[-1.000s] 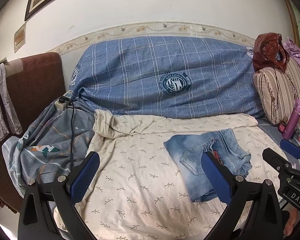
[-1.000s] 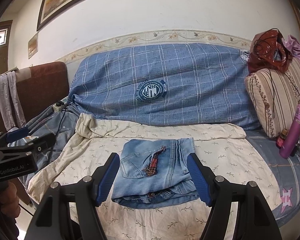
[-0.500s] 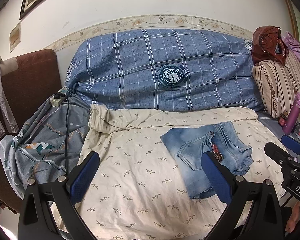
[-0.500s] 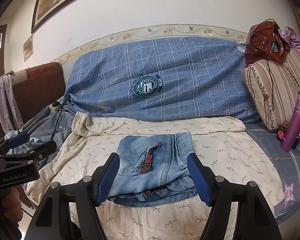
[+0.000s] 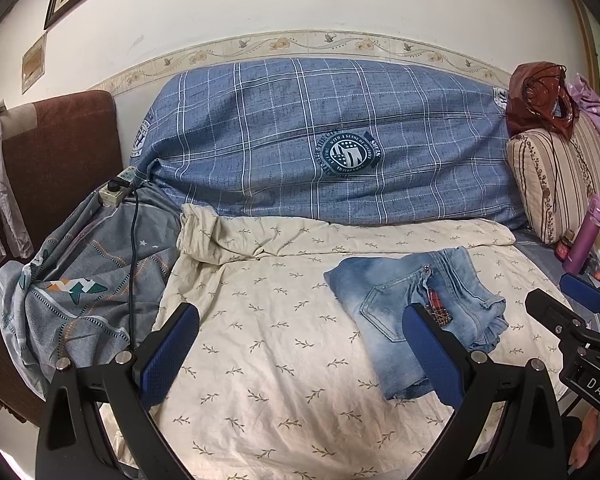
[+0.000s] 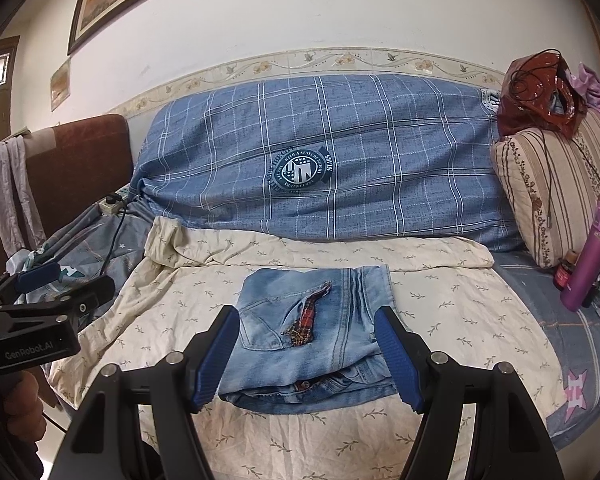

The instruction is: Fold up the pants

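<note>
The light blue denim pants [image 6: 312, 336] lie folded into a compact rectangle on the cream leaf-print sheet [image 6: 440, 304], back pocket and a red plaid patch facing up. In the left wrist view the pants [image 5: 404, 304] sit right of centre. My right gripper [image 6: 306, 354] is open and empty, held back from the sheet with its fingers framing the pants. My left gripper [image 5: 300, 350] is open and empty over bare sheet [image 5: 260, 320], left of the pants. Each gripper shows at the edge of the other's view.
A blue plaid cover [image 6: 340, 160] drapes the sofa back. A grey patterned cloth [image 5: 80, 280] with a power strip [image 5: 116, 192] and cable lies left. A striped cushion [image 6: 548, 184], red bag [image 6: 540, 92] and purple bottle [image 6: 588, 260] stand right.
Both grippers have drifted slightly, so the view has shifted a little. The pants lie unmoved and both grippers stay open.
</note>
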`<action>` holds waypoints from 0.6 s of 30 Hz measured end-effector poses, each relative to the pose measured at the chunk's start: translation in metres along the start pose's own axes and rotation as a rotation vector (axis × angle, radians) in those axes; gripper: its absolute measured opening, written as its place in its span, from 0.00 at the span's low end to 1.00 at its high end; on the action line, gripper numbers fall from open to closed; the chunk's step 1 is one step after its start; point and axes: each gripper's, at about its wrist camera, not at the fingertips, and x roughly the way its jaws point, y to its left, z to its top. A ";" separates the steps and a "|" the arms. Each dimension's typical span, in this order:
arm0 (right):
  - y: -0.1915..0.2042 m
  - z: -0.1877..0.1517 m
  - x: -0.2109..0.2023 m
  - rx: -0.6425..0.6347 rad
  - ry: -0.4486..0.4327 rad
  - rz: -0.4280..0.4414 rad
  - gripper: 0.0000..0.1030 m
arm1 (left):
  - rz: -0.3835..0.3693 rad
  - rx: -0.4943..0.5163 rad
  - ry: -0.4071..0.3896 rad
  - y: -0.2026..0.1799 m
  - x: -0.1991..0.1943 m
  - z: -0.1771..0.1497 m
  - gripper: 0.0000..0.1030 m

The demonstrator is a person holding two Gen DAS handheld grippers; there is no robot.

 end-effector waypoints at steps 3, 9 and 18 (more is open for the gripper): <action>0.004 0.001 0.001 -0.009 0.002 -0.001 0.71 | -0.002 -0.004 -0.002 0.003 0.001 0.000 0.98; 0.012 0.002 0.004 -0.032 0.006 -0.001 0.71 | -0.003 -0.019 0.003 0.010 0.004 -0.001 0.98; 0.016 0.004 0.008 -0.044 0.008 0.002 0.71 | -0.001 -0.034 0.012 0.015 0.007 0.000 0.98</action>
